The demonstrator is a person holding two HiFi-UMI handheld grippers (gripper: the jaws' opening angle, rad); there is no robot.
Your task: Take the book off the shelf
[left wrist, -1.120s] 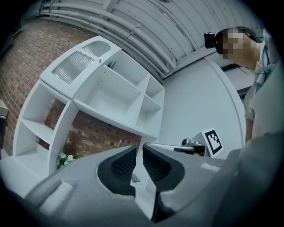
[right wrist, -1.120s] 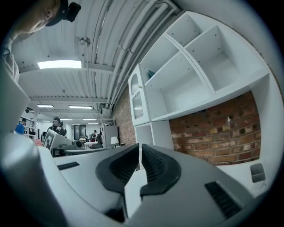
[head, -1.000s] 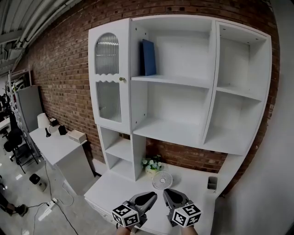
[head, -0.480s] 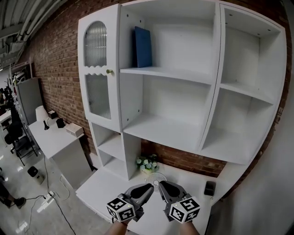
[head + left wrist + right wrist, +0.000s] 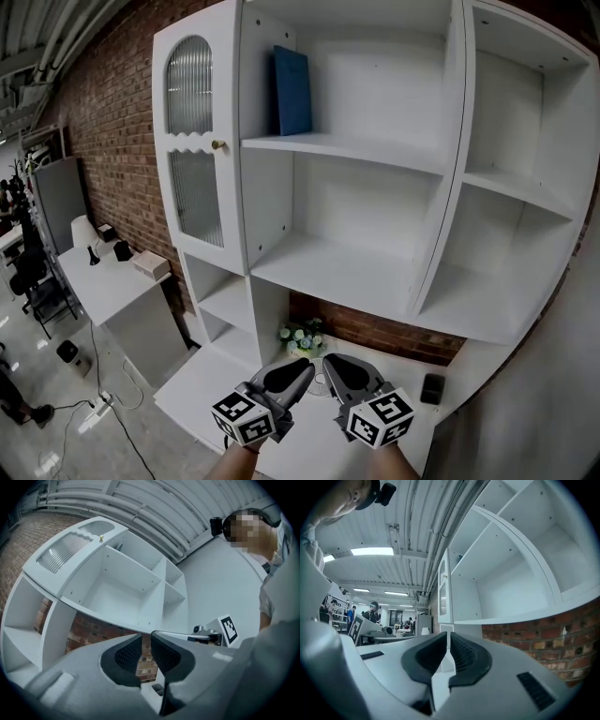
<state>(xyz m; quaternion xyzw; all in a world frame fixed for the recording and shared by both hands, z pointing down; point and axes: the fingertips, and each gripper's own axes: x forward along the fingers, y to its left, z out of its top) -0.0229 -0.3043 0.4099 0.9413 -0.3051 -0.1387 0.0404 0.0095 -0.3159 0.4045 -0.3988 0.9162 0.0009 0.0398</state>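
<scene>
**Head view.** The blue book stands upright on the top shelf of the white shelf unit. It is in the left corner of the middle bay, against the bay's left wall. The ribbed-glass cabinet door is just to its left. The left gripper and right gripper hang side by side low in the picture, over the white desk top. Both are well below the book and well apart from it. An artificial flower pot sits on the desk just behind them, and a small dark object lies to the right.

**Left gripper view.** The jaws of the left gripper are drawn together to a narrow slit. Only brick wall shows through it, so the claw carries nothing. The shelf unit fills the upper left of the picture, and the other gripper's marker cube shows at the right.

**Right gripper view.** The jaws of the right gripper are likewise all but closed and empty. The open bays rise above and to the right.

**Step in hand (judgement).** The task appears to be at the reach, with the book untouched.
- One claw must be raised to the top shelf and opened wider than the book's thickness before it arrives.
- The free front edge is the easiest place to take hold, with one pad on each cover.
- The pads should bite deep enough that the book does not pivot.
- Pulling straight out along the shelf should keep the book from scraping the bay wall or tipping sideways into the empty bay.
</scene>
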